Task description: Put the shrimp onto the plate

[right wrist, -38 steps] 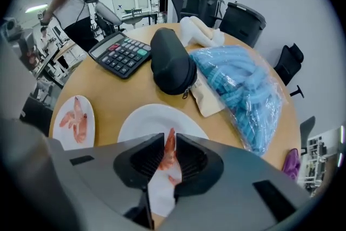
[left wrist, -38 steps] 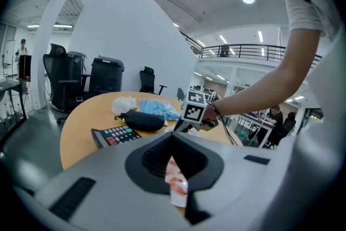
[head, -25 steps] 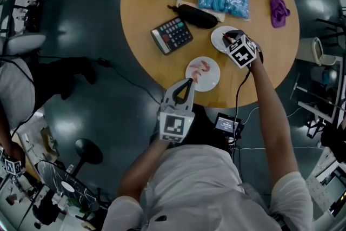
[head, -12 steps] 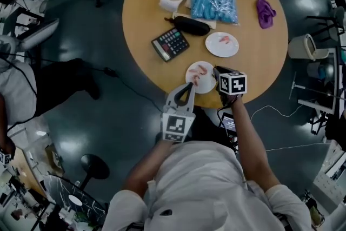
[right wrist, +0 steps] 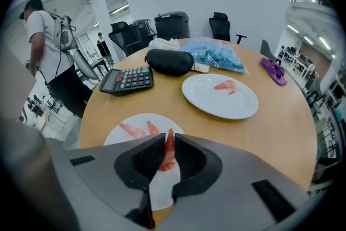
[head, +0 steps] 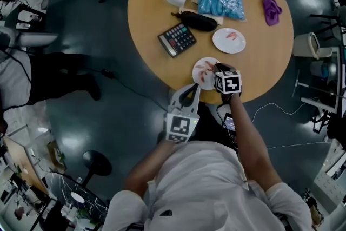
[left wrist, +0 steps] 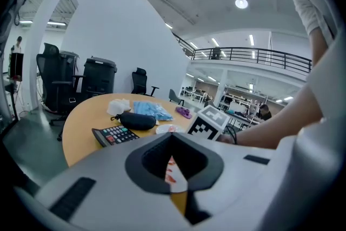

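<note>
The right gripper [right wrist: 164, 140], jaws clenched on a shrimp [right wrist: 168, 150], has come across from the far plate [right wrist: 216, 101] to hang over the near plate [right wrist: 160, 120], so only the release seems left, while the left gripper [left wrist: 173, 136] waits nearby, jaws together and empty.

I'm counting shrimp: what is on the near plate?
Two shrimp lie on the near plate; the right claw grips a third over it. The claw covers the plate's near part.

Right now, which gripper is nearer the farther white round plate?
Right. The right gripper, gripping a pink shrimp, is over the neighbouring white plate; the left gripper is further back at the wooden table's edge.
</note>
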`<state>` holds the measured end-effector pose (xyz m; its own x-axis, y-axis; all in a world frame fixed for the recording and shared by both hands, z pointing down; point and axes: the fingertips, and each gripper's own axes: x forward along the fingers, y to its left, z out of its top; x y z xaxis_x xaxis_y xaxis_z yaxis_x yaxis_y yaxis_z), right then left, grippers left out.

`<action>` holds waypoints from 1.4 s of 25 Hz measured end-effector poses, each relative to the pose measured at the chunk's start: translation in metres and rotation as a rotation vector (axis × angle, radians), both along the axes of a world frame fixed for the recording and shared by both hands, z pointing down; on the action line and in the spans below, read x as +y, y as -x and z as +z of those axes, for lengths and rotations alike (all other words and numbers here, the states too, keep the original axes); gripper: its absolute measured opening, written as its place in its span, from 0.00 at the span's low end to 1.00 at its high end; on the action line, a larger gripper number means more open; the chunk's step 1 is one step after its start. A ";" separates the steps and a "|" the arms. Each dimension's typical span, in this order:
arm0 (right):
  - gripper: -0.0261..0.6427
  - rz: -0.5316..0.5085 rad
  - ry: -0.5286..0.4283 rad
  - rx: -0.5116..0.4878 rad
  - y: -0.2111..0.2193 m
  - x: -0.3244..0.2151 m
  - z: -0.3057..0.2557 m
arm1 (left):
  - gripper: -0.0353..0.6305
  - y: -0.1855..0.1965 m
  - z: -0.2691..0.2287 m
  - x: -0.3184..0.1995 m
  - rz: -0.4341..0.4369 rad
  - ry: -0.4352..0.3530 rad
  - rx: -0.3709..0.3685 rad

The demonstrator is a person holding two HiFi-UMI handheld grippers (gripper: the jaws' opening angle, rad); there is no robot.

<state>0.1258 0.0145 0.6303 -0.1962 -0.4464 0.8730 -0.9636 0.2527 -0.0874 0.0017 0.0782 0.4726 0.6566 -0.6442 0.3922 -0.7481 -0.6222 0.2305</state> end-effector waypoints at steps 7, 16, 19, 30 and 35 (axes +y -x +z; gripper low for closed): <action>0.13 0.006 -0.008 0.026 0.000 0.002 0.001 | 0.06 0.005 0.001 -0.002 0.000 0.001 0.002; 0.13 0.029 -0.047 -0.022 -0.011 -0.005 -0.016 | 0.06 0.002 0.001 -0.004 -0.004 0.002 0.005; 0.08 0.014 -0.097 -0.007 -0.028 -0.016 -0.031 | 0.06 -0.002 -0.001 -0.005 -0.008 0.000 0.006; 0.07 -0.725 -0.156 0.352 -0.086 -0.110 -0.041 | 0.06 -0.022 0.006 -0.010 -0.028 0.011 -0.044; 0.09 -1.048 -0.088 0.461 -0.077 -0.122 -0.017 | 0.06 -0.029 0.013 -0.016 -0.065 0.033 -0.055</action>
